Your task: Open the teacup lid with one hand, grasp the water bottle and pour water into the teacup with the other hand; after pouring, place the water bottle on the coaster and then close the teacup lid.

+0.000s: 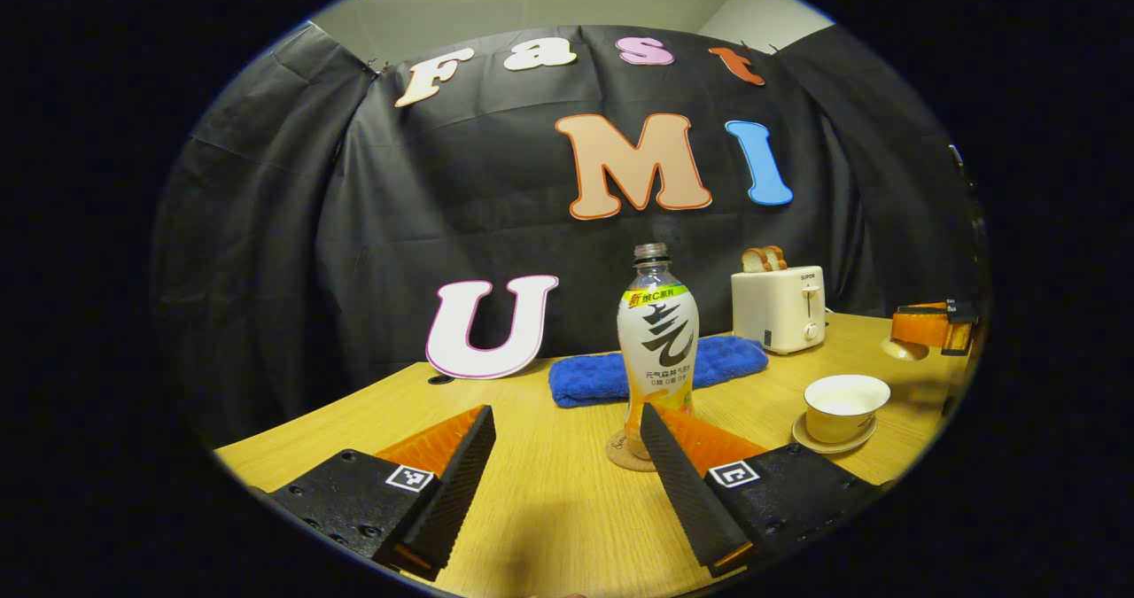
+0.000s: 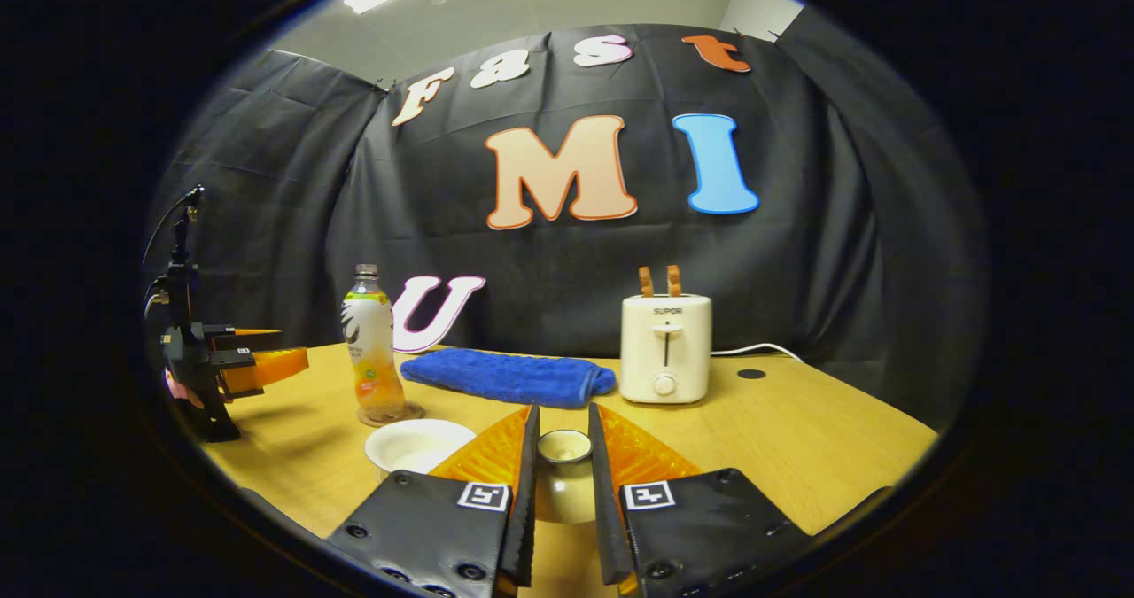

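Teacup: one, uncovered; one lid clamped in right gripper; one bottle; left gripper agape

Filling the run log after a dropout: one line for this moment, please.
bottle on coaster | cup open | left gripper open, empty | right gripper shut on lid | next: close cup

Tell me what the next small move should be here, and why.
Probably carry the lid, pinched in the right gripper, over the teacup and set it down. The water bottle already stands on the coaster, the left gripper is open and back from it, and the teacup sits uncovered on its saucer; closing it looks like the only step left.
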`<control>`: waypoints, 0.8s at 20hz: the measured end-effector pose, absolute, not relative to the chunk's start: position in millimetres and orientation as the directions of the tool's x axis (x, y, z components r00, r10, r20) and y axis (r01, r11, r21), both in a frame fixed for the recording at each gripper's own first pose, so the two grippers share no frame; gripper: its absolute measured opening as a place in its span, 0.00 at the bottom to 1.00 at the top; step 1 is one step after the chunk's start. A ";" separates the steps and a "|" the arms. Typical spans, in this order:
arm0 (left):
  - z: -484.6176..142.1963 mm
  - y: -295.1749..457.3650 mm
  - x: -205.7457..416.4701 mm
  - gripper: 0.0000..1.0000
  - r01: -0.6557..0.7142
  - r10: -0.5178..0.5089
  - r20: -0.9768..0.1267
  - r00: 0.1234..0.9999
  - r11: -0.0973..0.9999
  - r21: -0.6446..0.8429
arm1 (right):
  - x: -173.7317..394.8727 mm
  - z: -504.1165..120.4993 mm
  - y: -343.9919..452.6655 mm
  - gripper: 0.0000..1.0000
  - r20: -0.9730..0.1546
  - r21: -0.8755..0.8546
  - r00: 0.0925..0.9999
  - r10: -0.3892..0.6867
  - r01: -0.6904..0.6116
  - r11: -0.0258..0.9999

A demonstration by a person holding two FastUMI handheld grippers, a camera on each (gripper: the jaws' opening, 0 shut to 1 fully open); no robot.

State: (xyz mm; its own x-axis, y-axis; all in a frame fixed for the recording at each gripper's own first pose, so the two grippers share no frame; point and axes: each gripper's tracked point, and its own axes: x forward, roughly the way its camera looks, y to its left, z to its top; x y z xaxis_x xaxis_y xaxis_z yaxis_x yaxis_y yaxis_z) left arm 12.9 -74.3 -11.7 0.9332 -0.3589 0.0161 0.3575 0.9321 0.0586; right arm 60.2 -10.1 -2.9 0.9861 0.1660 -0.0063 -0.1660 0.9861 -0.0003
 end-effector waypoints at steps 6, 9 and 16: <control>-10.9 -49.8 7.0 0.96 0.287 -0.287 0.013 0.958 0.958 -0.017 | 72.3 -4.3 35.2 0.33 -0.007 0.005 0.962 0.272 -0.272 0.962; -12.2 -48.4 7.5 0.96 0.282 -0.282 0.018 0.959 0.959 -0.018 | 73.1 -4.4 50.7 0.33 -0.008 0.008 0.948 0.319 -0.319 0.948; -12.5 -37.8 6.1 0.96 0.239 -0.238 0.014 0.971 0.971 -0.016 | 69.9 -8.1 87.4 0.32 -0.029 0.013 0.904 0.427 -0.427 0.904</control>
